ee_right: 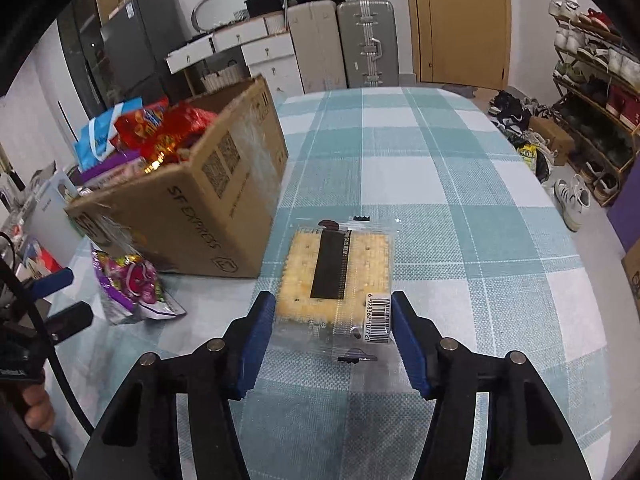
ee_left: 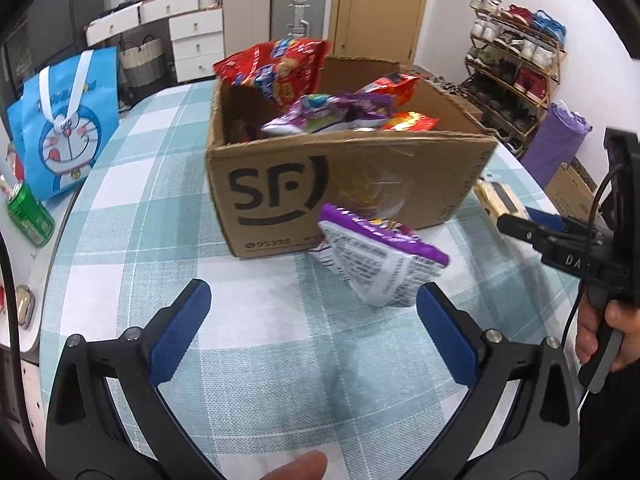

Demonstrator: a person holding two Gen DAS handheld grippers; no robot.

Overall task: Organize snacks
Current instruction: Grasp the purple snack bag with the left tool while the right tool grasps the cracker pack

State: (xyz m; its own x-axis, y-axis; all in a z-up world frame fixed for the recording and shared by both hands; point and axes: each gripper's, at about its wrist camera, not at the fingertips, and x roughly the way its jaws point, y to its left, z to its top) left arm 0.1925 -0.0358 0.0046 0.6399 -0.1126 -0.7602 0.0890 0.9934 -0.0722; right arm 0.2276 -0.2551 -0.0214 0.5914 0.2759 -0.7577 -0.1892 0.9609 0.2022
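Gripping: right gripper [ee_right: 333, 312] closed in on the cracker pack [ee_right: 335, 276], blue pads flush against both long edges of the clear wrapper at its near end.
Cracker pack: flat square of pale crackers in clear film, black label strip down the middle, barcode at the near right corner; lies flat on the table, just right of the cardboard box.
Left gripper: [ee_left: 313, 299] spread wide, nothing between the pads; right pad just beside the purple snack bag's near corner, contact uncertain.
Purple snack bag: [ee_left: 376, 258] tilted against the front of the box, printed white back facing the left camera, motion-blurred.
Cardboard box: [ee_left: 348, 184] open top, "SF" logo on the front, clear tape on the walls; holds red snack bags [ee_left: 276, 68] and a purple one [ee_left: 320, 114], piled above the rim.
Surface: table [ee_right: 460, 208] under a teal-and-white plaid cloth, rounded far edge.
Table margin, left: blue cartoon tote bag [ee_left: 64, 120] upright, green can [ee_left: 30, 214] lying tilted beside it.
Room, back wall: white drawers [ee_left: 192, 36], 2 hard suitcases [ee_right: 344, 44], wooden door [ee_right: 456, 20], dark fridge [ee_right: 120, 48].
Room, right: shoe rack [ee_right: 600, 80] full of shoes, loose shoes on the floor, purple bag [ee_left: 556, 144].
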